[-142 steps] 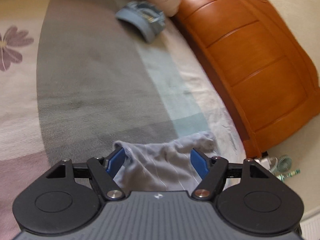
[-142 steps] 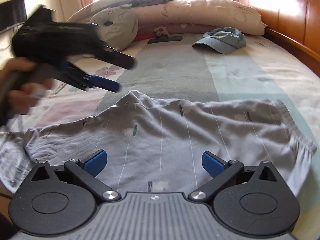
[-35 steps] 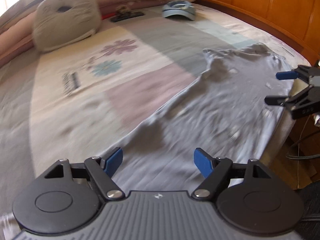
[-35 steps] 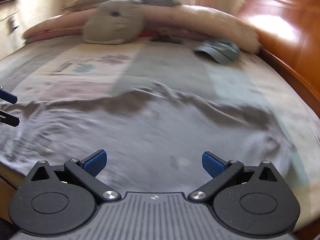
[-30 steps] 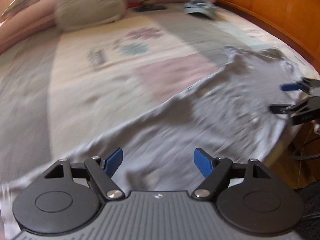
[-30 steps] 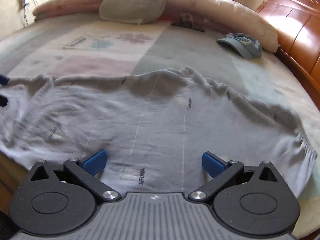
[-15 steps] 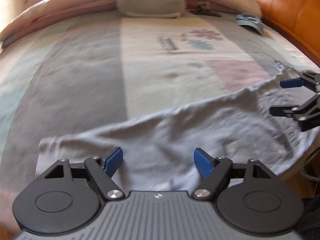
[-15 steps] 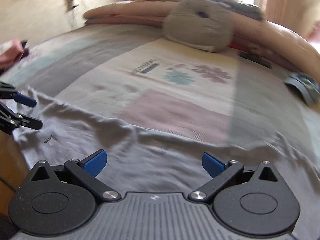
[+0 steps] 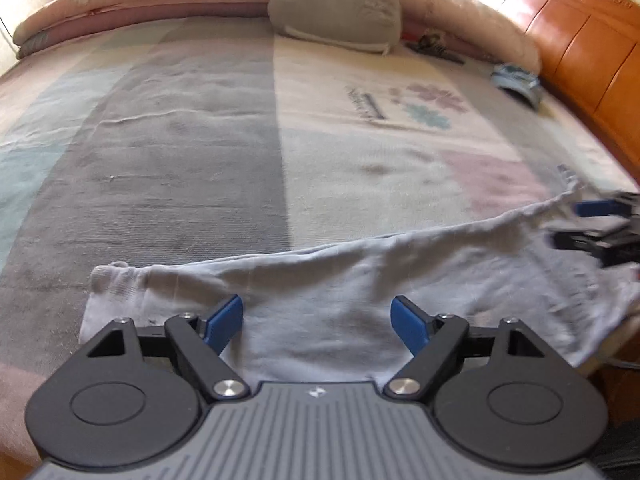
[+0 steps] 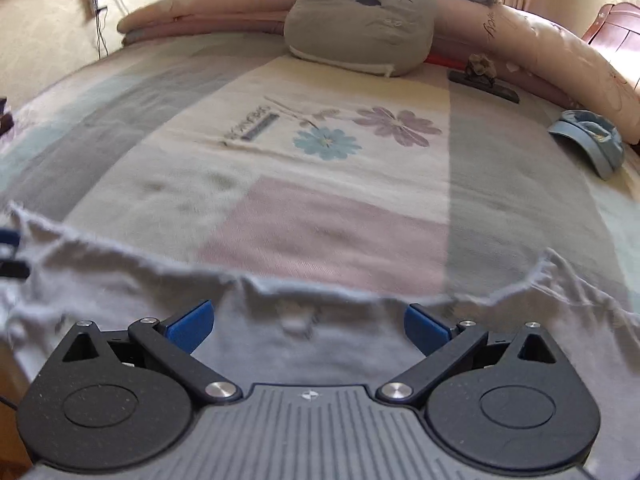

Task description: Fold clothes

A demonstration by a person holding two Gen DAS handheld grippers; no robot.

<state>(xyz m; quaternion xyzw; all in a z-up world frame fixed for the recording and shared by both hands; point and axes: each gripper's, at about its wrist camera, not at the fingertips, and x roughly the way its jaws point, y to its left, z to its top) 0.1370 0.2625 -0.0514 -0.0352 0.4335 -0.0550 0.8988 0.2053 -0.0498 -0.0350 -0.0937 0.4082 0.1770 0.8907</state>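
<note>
Clothes: one light grey garment [image 9: 340, 280] lay spread along the near edge of the bed [image 9: 180, 140].
Left gripper [image 9: 318, 316]: fingers were spread and opening, above the cloth, not pinching it.
Right gripper [image 10: 308, 322]: fingers were spread wide over the cloth, not pinching it.
Pillows: one grey cushion [image 10: 360, 24] and one long pink bolster [image 10: 560, 52].
Cap: one blue cap [image 10: 592, 142].
Room: one orange wooden headboard [image 9: 580, 40] at the right.

Bed [image 10: 332, 216] middle left bare beyond the garment [image 9: 340, 280], far edge blocked by grey cushion [image 10: 360, 28], pillows [image 10: 560, 52], cap [image 10: 592, 140] near headboard [image 9: 580, 52].
</note>
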